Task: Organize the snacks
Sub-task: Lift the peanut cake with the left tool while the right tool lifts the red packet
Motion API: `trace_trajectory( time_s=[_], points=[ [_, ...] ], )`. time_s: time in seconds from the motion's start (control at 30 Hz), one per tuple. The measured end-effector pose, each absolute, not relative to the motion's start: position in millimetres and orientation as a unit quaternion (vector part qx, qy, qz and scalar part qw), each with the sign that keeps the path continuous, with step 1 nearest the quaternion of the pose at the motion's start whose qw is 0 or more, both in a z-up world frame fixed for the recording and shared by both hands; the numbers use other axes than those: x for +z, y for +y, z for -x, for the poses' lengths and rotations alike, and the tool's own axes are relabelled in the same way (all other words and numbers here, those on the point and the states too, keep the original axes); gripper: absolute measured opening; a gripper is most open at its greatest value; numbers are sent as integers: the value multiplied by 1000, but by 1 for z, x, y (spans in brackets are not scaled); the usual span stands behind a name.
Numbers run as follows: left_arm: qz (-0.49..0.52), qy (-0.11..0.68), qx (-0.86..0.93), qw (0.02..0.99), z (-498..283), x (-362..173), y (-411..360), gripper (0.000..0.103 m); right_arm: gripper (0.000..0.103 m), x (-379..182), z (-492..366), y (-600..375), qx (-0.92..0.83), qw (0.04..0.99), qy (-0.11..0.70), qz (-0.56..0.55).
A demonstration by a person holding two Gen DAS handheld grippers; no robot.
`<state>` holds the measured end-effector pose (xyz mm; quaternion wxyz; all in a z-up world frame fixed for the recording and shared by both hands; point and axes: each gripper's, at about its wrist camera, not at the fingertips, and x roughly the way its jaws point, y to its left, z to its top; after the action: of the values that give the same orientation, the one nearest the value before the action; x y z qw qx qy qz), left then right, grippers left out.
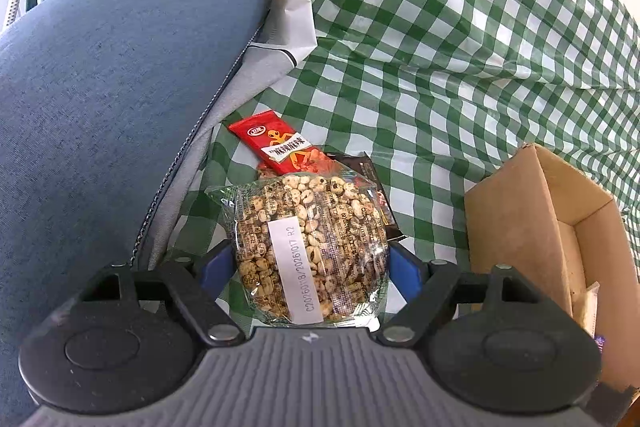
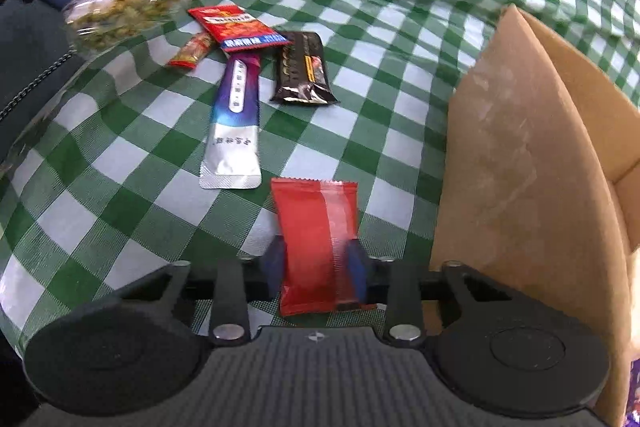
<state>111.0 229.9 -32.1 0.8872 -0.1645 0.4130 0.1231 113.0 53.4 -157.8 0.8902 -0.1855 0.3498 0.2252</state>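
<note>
Green-and-white checked tablecloth (image 2: 360, 131) covers the work surface. Open brown cardboard box (image 2: 532, 163) stands at the right edge, well clear of the loose snacks.

Left gripper (image 1: 310, 259): fingers wide but clamped on a clear plastic bag of puffed nuts with a white date label (image 1: 310, 247), lifted above the cloth.

Right gripper (image 2: 316, 263): blue pads either side of a plain red foil sachet (image 2: 316, 239), apparently grasping it; contact is blurred, not certain.

Still on the cloth: a purple-to-silver stick pouch (image 2: 234, 123), a dark brown bar wrapper (image 2: 302, 71), a red printed packet (image 2: 236, 27).

Step judged: pick-up, both hands loaded. Next move calls for carrying each over the box rim, then releasing inside.
</note>
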Motion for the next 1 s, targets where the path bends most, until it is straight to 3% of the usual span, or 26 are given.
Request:
trace_trajectory(
  time_s=[0.13, 0.17, 0.2, 0.73, 1.0],
  points=[
    [167, 413, 123, 887, -111, -32, 230, 84, 23, -147, -112, 47, 248, 895, 338, 149],
    [167, 413, 123, 887, -111, -32, 230, 84, 7, -142, -109, 46, 255, 898, 329, 141],
    [167, 414, 123, 886, -111, -32, 230, 84, 5, -137, -106, 44, 260, 901, 318, 137],
    [163, 417, 133, 884, -114, -33, 227, 84, 4, -100, -96, 12, 316, 903, 289, 20],
    [139, 392, 132, 900, -111, -25, 210, 84, 4, -46, -82, -25, 326, 913, 245, -11]
  ],
)
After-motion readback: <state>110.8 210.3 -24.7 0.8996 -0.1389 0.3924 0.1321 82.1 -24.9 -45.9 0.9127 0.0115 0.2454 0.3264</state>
